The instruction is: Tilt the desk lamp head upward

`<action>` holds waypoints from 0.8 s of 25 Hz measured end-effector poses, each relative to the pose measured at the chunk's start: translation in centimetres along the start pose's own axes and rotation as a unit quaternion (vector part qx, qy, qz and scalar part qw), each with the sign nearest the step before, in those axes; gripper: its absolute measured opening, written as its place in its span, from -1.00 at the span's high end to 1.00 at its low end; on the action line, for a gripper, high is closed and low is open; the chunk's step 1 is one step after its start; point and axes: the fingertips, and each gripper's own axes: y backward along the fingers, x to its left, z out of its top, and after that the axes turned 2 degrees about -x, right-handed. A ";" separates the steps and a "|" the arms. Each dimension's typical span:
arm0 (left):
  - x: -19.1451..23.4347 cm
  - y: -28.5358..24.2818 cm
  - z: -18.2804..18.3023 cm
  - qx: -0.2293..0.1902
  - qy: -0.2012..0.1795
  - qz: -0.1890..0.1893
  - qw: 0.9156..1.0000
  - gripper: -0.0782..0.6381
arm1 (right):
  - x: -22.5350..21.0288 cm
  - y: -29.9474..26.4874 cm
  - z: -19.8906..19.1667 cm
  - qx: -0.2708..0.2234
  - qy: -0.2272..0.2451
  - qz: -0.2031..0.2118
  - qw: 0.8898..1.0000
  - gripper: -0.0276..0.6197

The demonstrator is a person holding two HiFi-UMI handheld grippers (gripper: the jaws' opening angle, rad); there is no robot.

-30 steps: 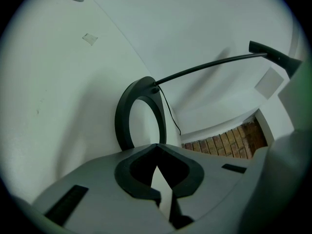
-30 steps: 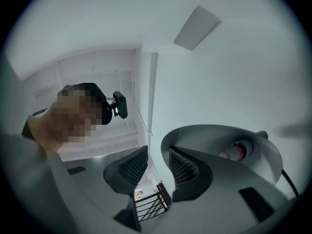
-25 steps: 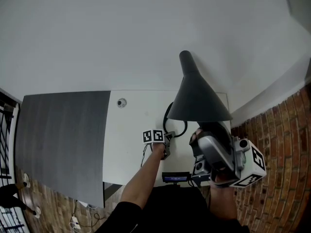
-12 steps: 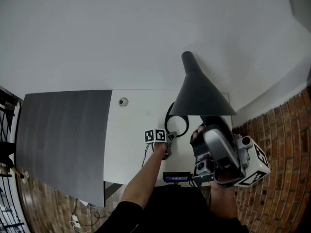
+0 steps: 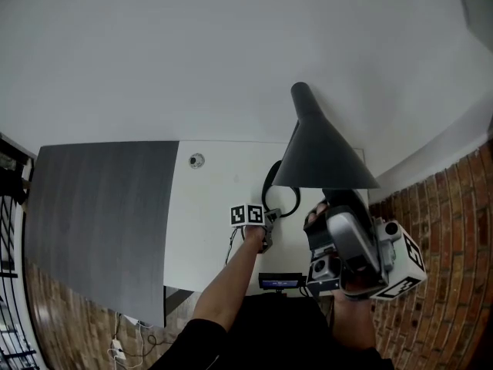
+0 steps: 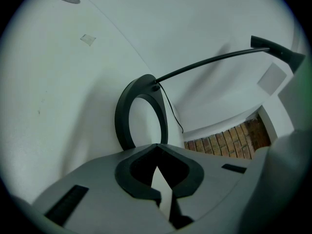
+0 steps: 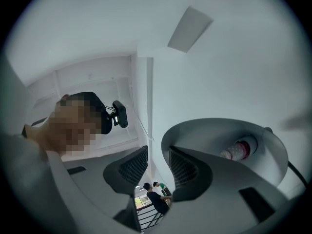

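A black desk lamp stands on the white desk [image 5: 216,199], with a cone shade [image 5: 320,156] and a ring base [image 5: 279,193]. My left gripper [image 5: 266,223] is shut with nothing between its jaws, and its tips sit at the near edge of the ring base [image 6: 141,111]. The lamp's thin arm [image 6: 209,60] rises to the right above it. My right gripper [image 5: 333,220] is under the shade's rim, pointing up. In the right gripper view its jaws stand a little apart with nothing between them. The shade's inside [image 7: 219,135] and bulb [image 7: 237,149] lie just past the right jaw.
A dark grey panel [image 5: 100,214] covers the desk's left half. A small round fitting [image 5: 196,160] sits near the back. A small screen device [image 5: 279,283] is at the front edge. A thin cable [image 6: 171,112] leaves the base. Brick floor [image 5: 439,237] lies to the right.
The lamp shade has shifted a little to the right and its rim has come up slightly, with my right gripper following under it. The left gripper has stayed at the base.
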 end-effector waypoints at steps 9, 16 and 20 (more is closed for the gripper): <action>-0.2 -0.2 -0.1 0.003 -0.002 -0.002 1.000 0.76 | -0.3 -0.3 0.8 -0.009 -0.011 -0.004 1.000 0.49; -0.1 -0.2 -0.1 0.002 -0.003 -0.002 1.000 0.76 | -0.3 -0.7 1.2 -0.018 -0.029 -0.005 0.999 0.49; -0.1 -0.1 -0.2 0.002 -0.002 -0.002 1.000 0.76 | -0.3 -1.0 1.5 -0.022 -0.027 -0.003 0.999 0.49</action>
